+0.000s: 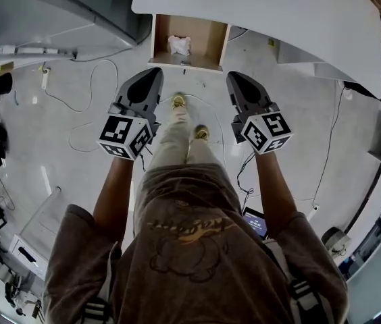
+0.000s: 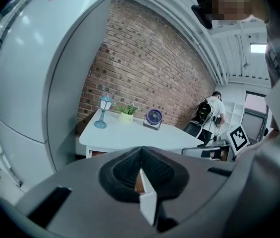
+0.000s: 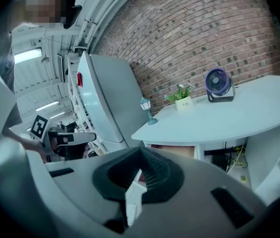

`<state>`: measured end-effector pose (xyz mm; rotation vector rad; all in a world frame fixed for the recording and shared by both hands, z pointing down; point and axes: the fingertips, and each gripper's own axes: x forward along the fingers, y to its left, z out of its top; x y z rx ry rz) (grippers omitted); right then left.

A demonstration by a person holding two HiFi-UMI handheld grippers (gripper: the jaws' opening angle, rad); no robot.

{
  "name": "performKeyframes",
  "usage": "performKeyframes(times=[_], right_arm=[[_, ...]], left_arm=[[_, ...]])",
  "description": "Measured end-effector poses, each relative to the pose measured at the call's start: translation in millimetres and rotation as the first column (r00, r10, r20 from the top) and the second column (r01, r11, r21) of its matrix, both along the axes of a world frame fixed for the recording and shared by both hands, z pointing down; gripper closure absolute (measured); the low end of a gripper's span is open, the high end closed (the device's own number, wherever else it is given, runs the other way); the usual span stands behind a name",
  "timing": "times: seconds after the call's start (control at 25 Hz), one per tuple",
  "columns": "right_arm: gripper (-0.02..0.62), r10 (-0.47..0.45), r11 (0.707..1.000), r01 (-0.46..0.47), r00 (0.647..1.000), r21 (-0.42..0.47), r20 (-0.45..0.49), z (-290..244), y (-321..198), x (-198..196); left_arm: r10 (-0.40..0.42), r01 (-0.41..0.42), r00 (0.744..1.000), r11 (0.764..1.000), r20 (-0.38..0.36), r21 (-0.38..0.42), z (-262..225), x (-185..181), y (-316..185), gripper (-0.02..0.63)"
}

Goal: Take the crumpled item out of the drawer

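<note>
A crumpled white item (image 1: 180,44) lies in the open wooden drawer (image 1: 204,40) under the white desk (image 1: 265,15). Both grippers hang in the air short of the drawer front, pointing toward it. The left gripper (image 1: 153,78) is shut with nothing held, its tip just below the drawer's left corner. The right gripper (image 1: 235,81) is also shut and empty, a little right of the drawer. In the left gripper view the left gripper (image 2: 141,155) shows closed pads. In the right gripper view the drawer (image 3: 174,150) is a brown opening beyond the right gripper (image 3: 141,155).
A blue lamp (image 2: 103,112), a potted plant (image 2: 126,113) and a small fan (image 2: 154,119) stand on the desk by the brick wall. A tall white fridge (image 2: 26,83) is left of it. Cables (image 1: 89,113) lie on the floor. Another person (image 2: 210,110) stands far back.
</note>
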<state>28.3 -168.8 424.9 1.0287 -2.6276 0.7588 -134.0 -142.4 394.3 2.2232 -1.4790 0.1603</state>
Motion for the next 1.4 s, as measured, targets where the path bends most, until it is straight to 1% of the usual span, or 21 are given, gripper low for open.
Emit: performKeyframes(times=[0.12, 0.32, 0.52, 0.84, 1.04, 1.16, 1.28, 1.32, 1.4], right_arm=[[0.597, 0.003, 1.0, -0.003, 1.0, 0.001, -0.003, 19.0, -15.5, -4.8], [0.598, 0.017, 1.0, -0.017, 1.0, -0.018, -0.025, 53.1, -29.4, -10.2], [0.597, 0.022, 0.999, -0.024, 0.999, -0.049, -0.036, 90.2, -41.3, -18.0], [0.597, 0.008, 0.998, -0.012, 0.998, -0.058, -0.06, 129.1, -46.7, -27.4], [0.597, 0.021, 0.998, -0.024, 0.998, -0.056, -0.06, 140.1, -52.8, -30.8], [0.598, 0.021, 0.998, -0.025, 0.998, -0.054, -0.062, 142.3, -53.9, -32.4], [0.598, 0.021, 0.998, -0.024, 0.998, -0.051, -0.059, 141.4, -54.4, -34.1], [0.597, 0.021, 0.998, -0.024, 0.998, -0.05, -0.059, 141.6, -53.9, -34.2], [0.597, 0.018, 0.999, -0.021, 0.998, -0.05, -0.06, 143.3, -53.1, -33.9]], left_arm=[[0.025, -0.025, 1.0, 1.0, 0.015, -0.004, 22.3, -0.2, -16.0, 0.598], [0.069, -0.068, 0.997, 0.997, 0.021, -0.033, 60.6, -2.1, -34.7, 0.598], [0.084, -0.082, 0.996, 0.995, 0.024, -0.056, 97.9, -8.7, -55.5, 0.598], [0.114, -0.111, 0.993, 0.991, 0.029, -0.076, 143.5, -10.1, -68.0, 0.598], [0.148, -0.145, 0.988, 0.987, 0.039, -0.072, 158.3, -7.1, -73.0, 0.598], [0.156, -0.154, 0.987, 0.986, 0.029, -0.067, 161.4, -6.8, -75.2, 0.598], [0.164, -0.161, 0.986, 0.985, 0.035, -0.06, 161.0, -7.6, -76.4, 0.597], [0.168, -0.165, 0.985, 0.984, 0.037, -0.059, 161.0, -7.2, -76.4, 0.585], [0.171, -0.169, 0.985, 0.984, 0.038, -0.058, 162.4, -6.2, -76.9, 0.533]])
